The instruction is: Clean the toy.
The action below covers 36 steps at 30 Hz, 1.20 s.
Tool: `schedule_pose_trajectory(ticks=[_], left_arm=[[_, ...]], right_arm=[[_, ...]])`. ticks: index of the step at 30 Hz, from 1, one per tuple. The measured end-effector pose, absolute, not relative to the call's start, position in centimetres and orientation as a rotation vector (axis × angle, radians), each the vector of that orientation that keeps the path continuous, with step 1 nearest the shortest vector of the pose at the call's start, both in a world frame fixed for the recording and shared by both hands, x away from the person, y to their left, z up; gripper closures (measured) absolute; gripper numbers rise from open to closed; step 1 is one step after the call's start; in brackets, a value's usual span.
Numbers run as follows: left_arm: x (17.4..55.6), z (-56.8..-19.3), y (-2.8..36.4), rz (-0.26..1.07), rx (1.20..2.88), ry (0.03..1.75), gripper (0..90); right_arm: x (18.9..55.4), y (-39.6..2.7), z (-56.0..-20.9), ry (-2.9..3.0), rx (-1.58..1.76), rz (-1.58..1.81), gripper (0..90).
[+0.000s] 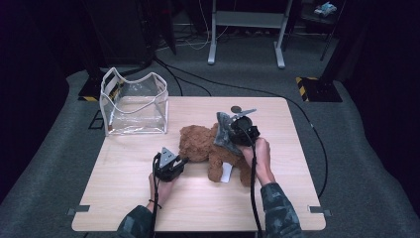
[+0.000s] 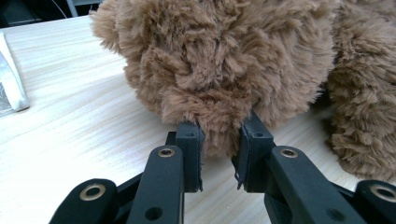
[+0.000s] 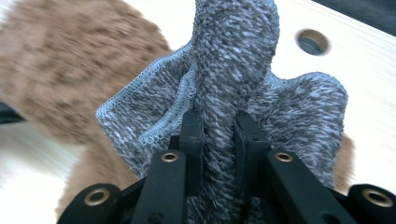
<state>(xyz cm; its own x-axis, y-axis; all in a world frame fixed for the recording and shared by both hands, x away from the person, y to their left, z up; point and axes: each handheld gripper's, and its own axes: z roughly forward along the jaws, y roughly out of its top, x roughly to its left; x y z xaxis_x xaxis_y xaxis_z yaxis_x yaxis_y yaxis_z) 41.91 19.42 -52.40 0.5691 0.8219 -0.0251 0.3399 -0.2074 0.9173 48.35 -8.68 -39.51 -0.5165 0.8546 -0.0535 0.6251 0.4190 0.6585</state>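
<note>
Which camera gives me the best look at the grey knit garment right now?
The right gripper view: the grey knit garment is close up, its seams sharp, pinched between the right gripper jaws. The high view shows it small, above the teddy bear. The left gripper view offers bear fur.

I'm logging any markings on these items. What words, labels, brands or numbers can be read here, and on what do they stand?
None can be read.
The white tag under the brown teddy bear: too small to tell whether it bears print.
The grey knitted garment and the clear bag: no lettering visible.
</note>
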Motion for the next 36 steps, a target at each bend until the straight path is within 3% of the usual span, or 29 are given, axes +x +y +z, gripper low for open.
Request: schedule_pose_trajectory(ticks=[13, 26, 36], left_arm=[[41.9, -52.4, 19.4, 0.593, 1.794, 0.962, 73.9], [41.9, -52.4, 19.4, 0.586, 1.793, 0.959, 73.8], [41.9, -52.4, 19.4, 0.597, 1.8, 0.954, 73.9]], right_arm=[[48.4, -11.3, -38.2, 2.222, 1.347, 0.855, 76.4], [49.1, -2.2, -35.9, 2.384, 1.116, 1.002, 76.3], [49.3, 2.3, -37.4, 2.466, 1.058, 0.972, 76.1]])
